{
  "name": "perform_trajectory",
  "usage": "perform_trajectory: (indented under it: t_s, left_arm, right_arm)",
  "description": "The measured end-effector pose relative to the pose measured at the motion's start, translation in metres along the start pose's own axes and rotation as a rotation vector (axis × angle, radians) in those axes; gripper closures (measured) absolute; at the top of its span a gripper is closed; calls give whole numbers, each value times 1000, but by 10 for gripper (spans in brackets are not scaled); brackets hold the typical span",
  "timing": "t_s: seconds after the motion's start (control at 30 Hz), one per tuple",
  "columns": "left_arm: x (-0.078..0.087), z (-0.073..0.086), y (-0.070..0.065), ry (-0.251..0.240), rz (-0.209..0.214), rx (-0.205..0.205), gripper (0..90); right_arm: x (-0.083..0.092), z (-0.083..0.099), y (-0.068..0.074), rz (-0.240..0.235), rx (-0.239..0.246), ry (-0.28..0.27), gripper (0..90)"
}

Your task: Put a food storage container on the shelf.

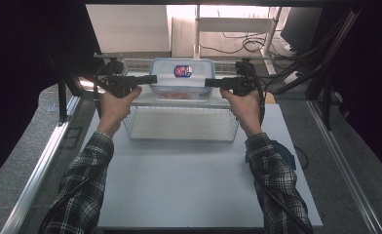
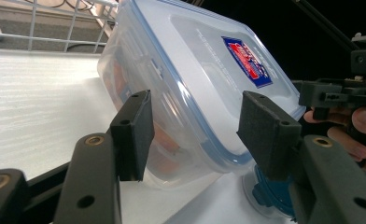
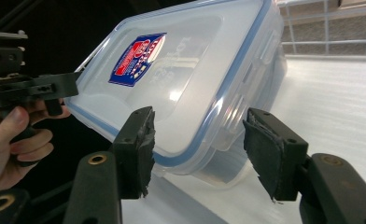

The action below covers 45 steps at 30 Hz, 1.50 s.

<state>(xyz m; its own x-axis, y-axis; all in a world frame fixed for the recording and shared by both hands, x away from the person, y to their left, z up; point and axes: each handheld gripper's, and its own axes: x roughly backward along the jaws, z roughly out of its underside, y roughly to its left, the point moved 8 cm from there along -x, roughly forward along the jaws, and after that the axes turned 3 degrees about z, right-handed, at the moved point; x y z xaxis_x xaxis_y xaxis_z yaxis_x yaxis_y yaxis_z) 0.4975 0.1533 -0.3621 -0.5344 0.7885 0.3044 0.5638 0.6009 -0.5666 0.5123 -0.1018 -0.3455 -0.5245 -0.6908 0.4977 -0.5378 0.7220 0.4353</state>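
Observation:
A clear plastic food box (image 1: 181,80) with a blue-rimmed lid and a red-and-blue sticker hangs between my two grippers, over the far side of a wire basket (image 1: 179,124). Something reddish lies inside it. My left gripper (image 1: 152,79) comes in from the left and is shut on the box's left end. In the left gripper view its jaws (image 2: 197,123) clamp the box (image 2: 195,79) from lid to bottom. My right gripper (image 1: 209,83) grips the right end the same way. In the right gripper view its pads (image 3: 197,140) sit against the box (image 3: 195,79).
The white table top (image 1: 179,180) spreads out in front of the basket. A second wire rack (image 1: 135,63) stands behind the box. A blue round object (image 1: 279,151) lies by the person's right sleeve. Dark frame posts and cables flank the table.

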Motion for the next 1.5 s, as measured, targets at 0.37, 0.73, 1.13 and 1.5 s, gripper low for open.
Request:
perform_trajectory:
  t_s: [0.37, 0.73, 1.13, 1.5]
  left_arm:
    - [1, 1, 1, -1, 10, 11, 445]
    - [6, 6, 0, -2, 33, 32, 441]
    - [11, 4, -11, -20, 4, -77, 374]
    - [23, 16, -27, -7, -73, -202, 224]
  right_arm:
    - [4, -4, 3, 57, 78, -12, 479]
    - [7, 0, 6, 41, 86, 10, 484]
    - [9, -1, 8, 26, 123, -22, 419]
    - [29, 10, 18, 33, 269, -61, 249]
